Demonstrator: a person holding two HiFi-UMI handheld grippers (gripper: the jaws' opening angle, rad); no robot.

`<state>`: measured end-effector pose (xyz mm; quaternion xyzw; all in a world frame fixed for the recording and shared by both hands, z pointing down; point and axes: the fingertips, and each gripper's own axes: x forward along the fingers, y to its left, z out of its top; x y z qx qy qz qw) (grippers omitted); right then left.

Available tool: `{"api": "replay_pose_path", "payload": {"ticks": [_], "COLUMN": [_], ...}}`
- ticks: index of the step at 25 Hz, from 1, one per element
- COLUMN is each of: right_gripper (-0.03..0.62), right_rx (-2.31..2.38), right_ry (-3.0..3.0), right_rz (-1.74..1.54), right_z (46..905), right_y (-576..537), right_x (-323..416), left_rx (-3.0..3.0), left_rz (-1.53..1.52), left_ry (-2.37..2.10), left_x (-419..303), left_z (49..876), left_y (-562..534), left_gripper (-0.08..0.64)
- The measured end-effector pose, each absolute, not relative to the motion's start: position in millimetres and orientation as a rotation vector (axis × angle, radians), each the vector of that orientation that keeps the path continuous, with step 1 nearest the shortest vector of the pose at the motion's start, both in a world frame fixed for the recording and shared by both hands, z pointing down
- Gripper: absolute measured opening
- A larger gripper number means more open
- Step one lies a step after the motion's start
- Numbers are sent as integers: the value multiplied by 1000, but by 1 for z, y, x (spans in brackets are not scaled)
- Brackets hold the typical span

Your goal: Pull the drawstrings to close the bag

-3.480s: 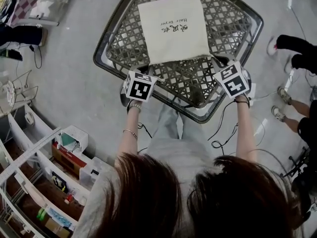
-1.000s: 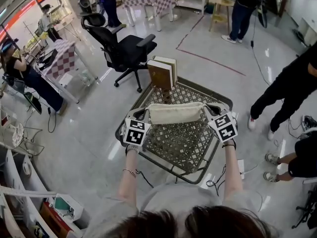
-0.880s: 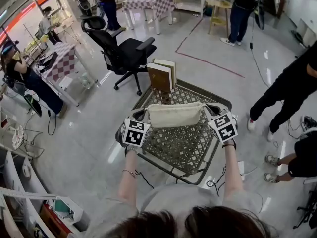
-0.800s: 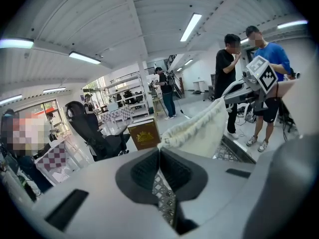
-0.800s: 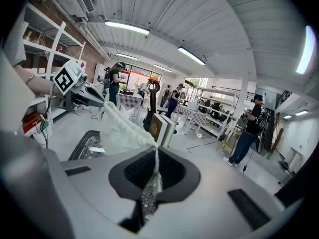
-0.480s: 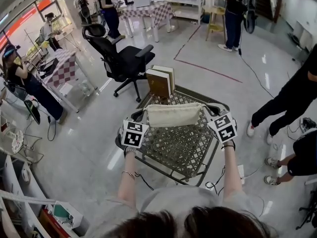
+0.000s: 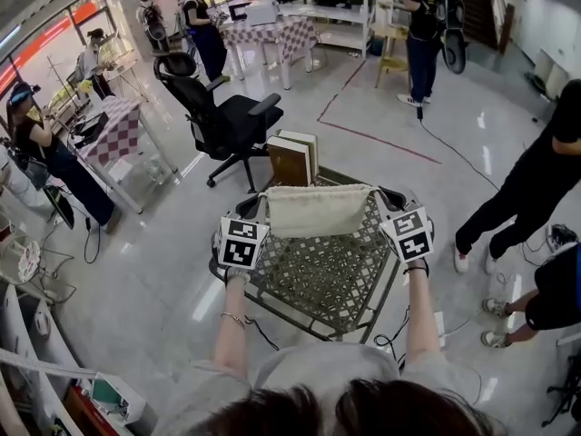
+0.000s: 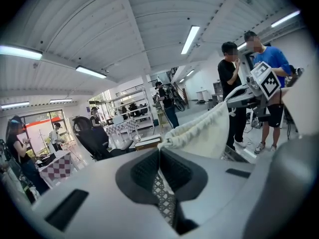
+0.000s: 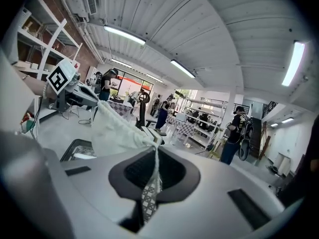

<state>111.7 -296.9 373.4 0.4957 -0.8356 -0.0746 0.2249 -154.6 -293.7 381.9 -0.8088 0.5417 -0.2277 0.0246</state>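
L gripper [image 7: 258, 216] and R gripper [image 7: 381, 211] each clamped tight on the drawstrings [image 9: 155, 158], one per side. Bag [image 7: 318, 209] hangs stretched betw them, above mesh bench [image 7: 318, 275]. Mouth looks gathered: cinch step, prob near done. Next: pull ends further apart, level.

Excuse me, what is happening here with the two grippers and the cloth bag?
A person holds a gripper in each hand. The left gripper and the right gripper are each shut on a drawstring at opposite ends of the bag. The bag hangs stretched between them, lifted above the mesh table. Its top edge is gathered, but whether the mouth is fully closed cannot be told.
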Motion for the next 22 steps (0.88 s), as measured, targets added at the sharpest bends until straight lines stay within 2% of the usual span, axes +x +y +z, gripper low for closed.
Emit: {"api": "replay_pose_path", "payload": {"ticks": [22], "right_gripper": [25], "right_rx": [1544], "right_ry": [-2301], "right_rz": [-166], "right_z": [356], "right_y": [-306], "right_x": [136], "left_rx": [-2489], "left_rz": [-592], "left_ry": [1717], "left_x": [-156], "left_z": [361], "left_y": [-299], "left_gripper": [28]}}
